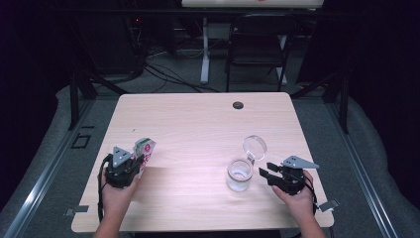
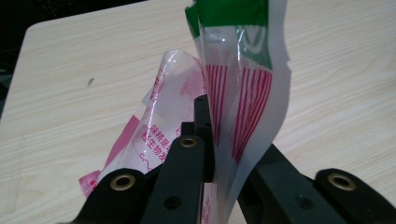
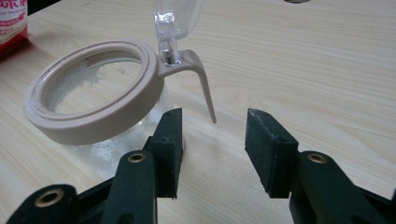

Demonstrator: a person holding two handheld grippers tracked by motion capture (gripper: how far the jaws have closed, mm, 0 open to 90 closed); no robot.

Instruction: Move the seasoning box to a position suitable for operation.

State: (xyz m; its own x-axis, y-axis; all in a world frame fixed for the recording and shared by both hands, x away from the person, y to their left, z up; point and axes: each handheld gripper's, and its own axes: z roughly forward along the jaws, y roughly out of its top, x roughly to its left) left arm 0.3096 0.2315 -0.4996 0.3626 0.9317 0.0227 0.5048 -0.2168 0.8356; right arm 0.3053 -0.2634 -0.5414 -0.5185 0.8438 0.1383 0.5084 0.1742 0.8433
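Observation:
My left gripper (image 1: 140, 159) sits near the table's left front and is shut on a clear plastic packet (image 1: 144, 148). The packet (image 2: 243, 93) has red stripes and a green top and stands up between the jaws, crumpled, with red print lower down. At the right front, a glass jar (image 1: 239, 174) holds white powdery residue, and its clear lid (image 1: 254, 146) is flipped up. My right gripper (image 1: 267, 169) is open just right of the jar. The jar's beige rim (image 3: 88, 93) lies left of my right gripper (image 3: 215, 119), whose jaws are apart, and the rim's lever tab (image 3: 203, 84) points down toward the gap.
A wooden table (image 1: 198, 119) carries a black round grommet (image 1: 238, 105) near its far edge. A dark folding chair (image 1: 257, 44) and cables stand on the floor beyond it. The packet's red corner (image 3: 11, 21) lies past the jar.

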